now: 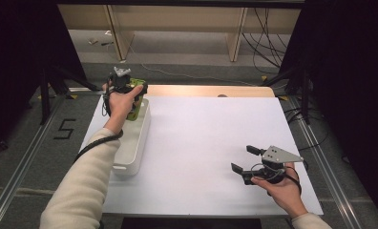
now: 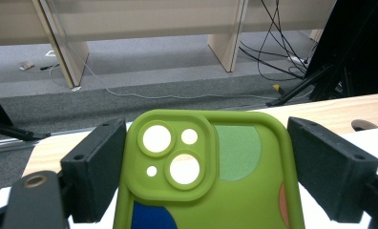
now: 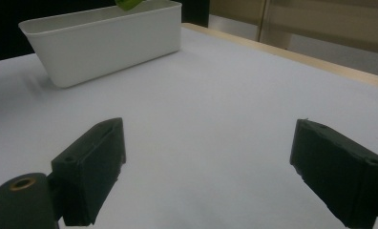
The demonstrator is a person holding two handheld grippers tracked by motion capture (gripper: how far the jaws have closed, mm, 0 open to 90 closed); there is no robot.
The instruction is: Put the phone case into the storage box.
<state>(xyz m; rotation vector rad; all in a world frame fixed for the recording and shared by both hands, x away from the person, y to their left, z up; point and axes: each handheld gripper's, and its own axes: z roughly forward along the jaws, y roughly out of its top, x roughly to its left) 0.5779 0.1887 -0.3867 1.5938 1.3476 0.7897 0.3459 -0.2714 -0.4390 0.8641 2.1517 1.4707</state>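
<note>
Overhead, a white table sheet point(image 1: 201, 143) across the middle of the high view, with a strip of pale wood edge point(image 1: 211, 90) along its far side. Beyond that, grey floor point(image 1: 187, 57), light wooden furniture legs point(image 1: 237, 33) at the top of the frame and loose black cables point(image 1: 268, 38) at upper right. Dark stands and black drapes down both sides, metal rails along the lower left and lower right, and a black "5" mark point(image 1: 64, 129) on the floor at left.

At upper left, held in a hand, the left gripper point(image 1: 130, 88), clamped on a green phone case point(image 1: 137, 102) just above the far end of a white bin point(image 1: 134, 138). In the left gripper view, the case point(image 2: 211, 176) upright between the two black jaws, camera cut-outs at centre, blue and paler patches lower down.

At lower right of the high view, the right gripper point(image 1: 244, 160), low over bare sheet, jaws wide apart with nothing between. In the right gripper view, the bin point(image 3: 106, 40) at upper left, a green tip of the case point(image 3: 129, 4) above its rim.
</note>
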